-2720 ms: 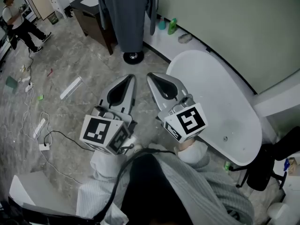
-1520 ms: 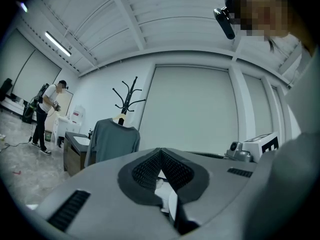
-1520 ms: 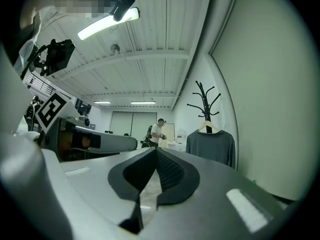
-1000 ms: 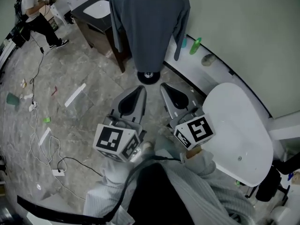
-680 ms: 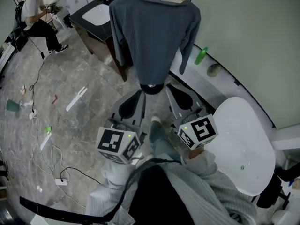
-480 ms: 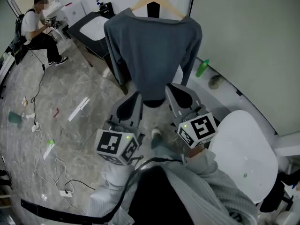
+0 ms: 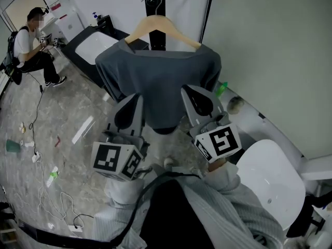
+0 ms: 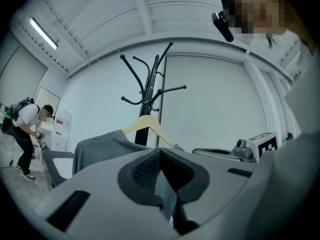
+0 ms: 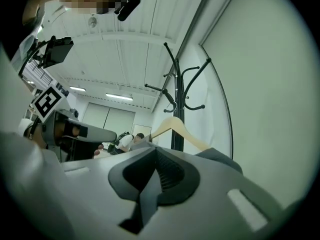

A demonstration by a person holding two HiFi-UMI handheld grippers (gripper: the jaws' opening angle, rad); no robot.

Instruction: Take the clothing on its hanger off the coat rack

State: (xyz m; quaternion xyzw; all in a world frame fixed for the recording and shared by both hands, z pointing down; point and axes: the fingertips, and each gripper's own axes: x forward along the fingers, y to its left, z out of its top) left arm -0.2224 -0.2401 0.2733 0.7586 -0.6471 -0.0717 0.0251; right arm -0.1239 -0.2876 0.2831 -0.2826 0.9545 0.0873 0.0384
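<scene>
My left gripper [image 7: 130, 105] and right gripper [image 7: 193, 98] are clenched on nothing. I've walked closer, so the shirt [image 7: 155, 82] now hangs just beyond them on its hanger [image 7: 161, 27], hooked on the coat rack [image 7: 157, 39]. It's probably within reach.

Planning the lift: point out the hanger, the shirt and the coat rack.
hanger [image 7: 178, 32], head view, right wooden arm.
shirt [image 7: 155, 82], head view, chest.
coat rack [image 9: 178, 106], right gripper view, upright pole.
</scene>
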